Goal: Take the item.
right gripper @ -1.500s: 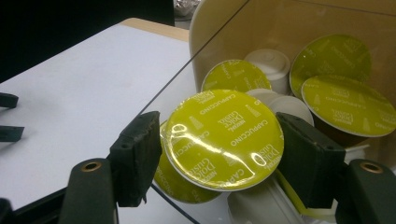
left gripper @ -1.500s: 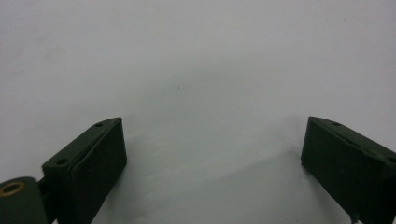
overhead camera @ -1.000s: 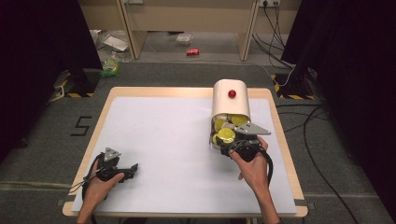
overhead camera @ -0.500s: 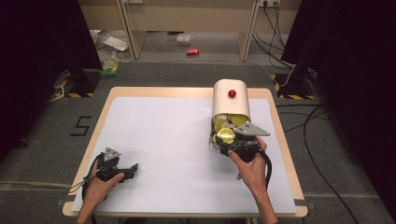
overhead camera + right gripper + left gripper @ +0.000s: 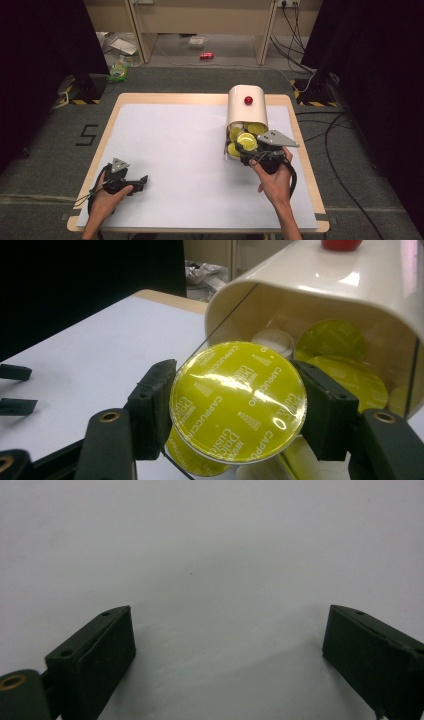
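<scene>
A cream container (image 5: pixel 247 102) with a red knob lies on its side at the table's right, its mouth towards me and several yellow capsules (image 5: pixel 256 128) inside. My right gripper (image 5: pixel 247 150) is at that mouth, shut on one yellow capsule (image 5: pixel 238 400) printed "Cappuccino", a pad pressing on each side of its rim. More yellow capsules (image 5: pixel 330 340) and a white one (image 5: pixel 272 341) sit inside the container (image 5: pixel 320 285). My left gripper (image 5: pixel 142 181) rests at the front left, open, with nothing between its jaws; bare white table lies ahead of the left gripper (image 5: pixel 227 650).
The white table top (image 5: pixel 180 145) has a wooden border. A clear flap (image 5: pixel 220 335) edges the container's mouth. Cables, a red can (image 5: pixel 206 55) and litter lie on the floor beyond the table.
The right hand has shifted only slightly at the container's mouth. The left hand has kept still.
</scene>
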